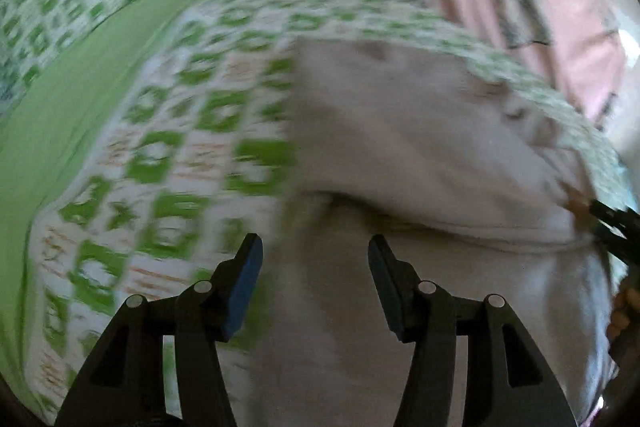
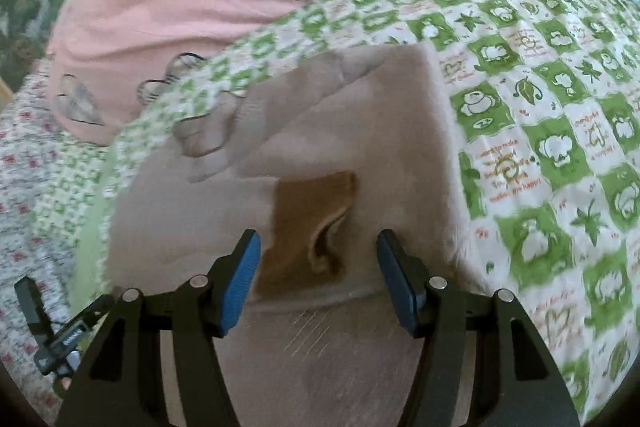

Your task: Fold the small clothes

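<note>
A small beige garment lies on a green-and-white patterned sheet, folded over with a thick fold edge across it. In the right wrist view the same garment shows a brown patch with a curled beige trim. My left gripper is open and empty, just above the garment's near part. My right gripper is open and empty, its fingers on either side of the brown patch. The other gripper shows at the right edge of the left wrist view and at the lower left of the right wrist view.
A pink quilt with checked heart patches lies behind the garment. A plain green strip runs along the sheet's left. The patterned sheet spreads out to the right.
</note>
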A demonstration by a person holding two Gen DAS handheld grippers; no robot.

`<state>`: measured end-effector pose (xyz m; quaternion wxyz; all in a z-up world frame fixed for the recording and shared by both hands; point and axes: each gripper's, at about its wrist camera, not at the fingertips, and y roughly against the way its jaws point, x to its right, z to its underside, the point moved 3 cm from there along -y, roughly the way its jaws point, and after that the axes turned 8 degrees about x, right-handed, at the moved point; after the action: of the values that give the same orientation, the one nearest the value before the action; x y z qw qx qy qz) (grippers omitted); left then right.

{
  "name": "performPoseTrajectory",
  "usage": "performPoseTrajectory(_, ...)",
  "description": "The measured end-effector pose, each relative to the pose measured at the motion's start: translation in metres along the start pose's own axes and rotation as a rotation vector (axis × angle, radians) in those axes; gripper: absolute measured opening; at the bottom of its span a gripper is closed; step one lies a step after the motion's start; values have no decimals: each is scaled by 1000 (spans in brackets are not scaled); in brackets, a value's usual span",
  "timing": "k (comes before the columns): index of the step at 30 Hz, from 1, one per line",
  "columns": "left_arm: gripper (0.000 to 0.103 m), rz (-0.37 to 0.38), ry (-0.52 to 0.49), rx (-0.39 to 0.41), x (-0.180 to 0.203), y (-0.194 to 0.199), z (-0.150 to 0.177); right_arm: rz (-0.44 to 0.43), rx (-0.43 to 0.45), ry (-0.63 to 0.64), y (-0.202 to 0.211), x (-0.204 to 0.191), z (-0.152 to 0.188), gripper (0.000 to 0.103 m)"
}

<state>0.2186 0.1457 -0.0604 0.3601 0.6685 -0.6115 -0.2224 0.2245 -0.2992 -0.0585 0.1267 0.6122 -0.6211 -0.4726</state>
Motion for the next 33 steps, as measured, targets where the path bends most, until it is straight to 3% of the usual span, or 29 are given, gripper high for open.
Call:
performPoseTrajectory(3, 55, -8, -20, -25, 0, -17, -4, -11, -4, 24, -7, -4, -2, 60)
performPoseTrajectory(4, 55, -4, -37, -27, 4, -22, -7, -16, 3, 33, -8, -7, -3, 40)
performPoseTrajectory(5, 55, -3, -53, -22, 9, -26, -10, -31, -4, 36, -11, -10, -5, 12)
performPoseTrajectory(6, 52, -10, -66, -13, 13, -30, -14, -45, -12, 32, -13, -14, -6, 6)
performPoseTrajectory(7, 46, -26, -71, -7, 15, -34, -18, -68, -7, 31, -12, -19, -10, 7)
performPoseTrajectory(8, 26, -37, -65, -3, 15, -36, -22, -91, 24, 45, -4, -26, -15, 6)
performPoseTrajectory(9, 18, -32, -46, 4, 14, -35, -26, -111, 77, 65, 10, -35, -22, 6)
performPoseTrajectory(12, 17, -28, 0, 65, 10, -20, -28, -146, 223, 92, 53, -45, -40, 6)
performPoseTrajectory(14, 17, -20, 11, 77, 9, -14, -22, -127, 249, 104, 62, -39, -44, 6)
performPoseTrajectory(20, 17, -3, 51, 31, 5, -19, -9, -52, 107, 91, 13, -7, -25, 6)
performPoseTrajectory(26, 17, 3, 63, 21, 2, -27, -13, 1, 83, 107, 0, 4, -14, 6)
performPoseTrajectory(28, 19, 12, 86, 13, -2, -27, -11, 33, 39, 132, -8, 7, -12, 6)
performPoseTrajectory(33, 20, 62, 102, -14, -7, -13, -8, 88, 56, 104, 6, 14, -14, 17)
